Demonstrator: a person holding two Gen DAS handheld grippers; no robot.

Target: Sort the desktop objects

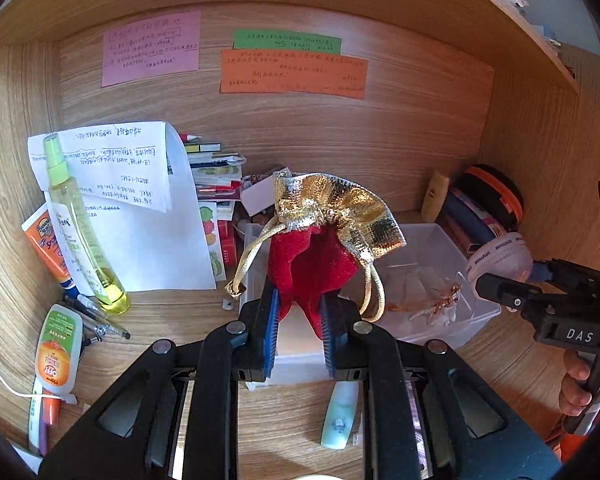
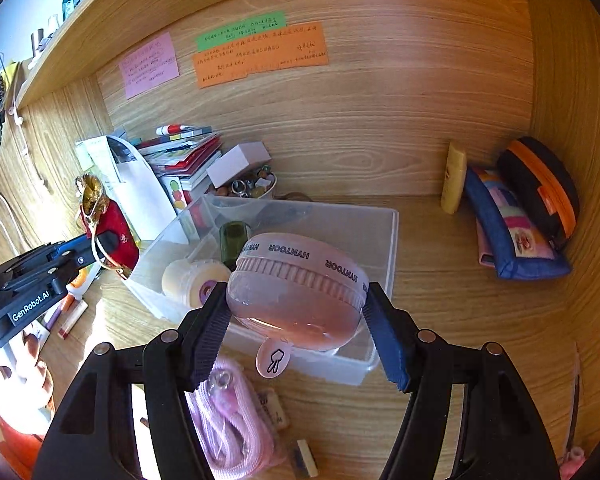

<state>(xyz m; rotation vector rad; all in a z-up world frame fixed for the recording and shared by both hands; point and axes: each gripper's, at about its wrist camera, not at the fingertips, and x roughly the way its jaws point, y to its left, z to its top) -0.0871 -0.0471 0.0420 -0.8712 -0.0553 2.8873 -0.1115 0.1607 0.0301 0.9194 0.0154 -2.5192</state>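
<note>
The left fingers [image 1: 300, 320] are clamped tight on the red and gold pouch [image 1: 320, 252], held above the surface [image 1: 172, 320]; the right fingers [image 2: 296, 320], half spread, are closed on the pink round case [image 2: 296, 292] over the clear bin [image 2: 380, 236]

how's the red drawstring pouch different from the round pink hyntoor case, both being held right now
The red drawstring pouch is soft velvety fabric with a gold top; the round pink HYNTOOR case is rigid, smooth plastic. The left gripper pinches the pouch nearly shut; the right gripper spans the case wide. Both are held above the clear plastic bin.
</note>
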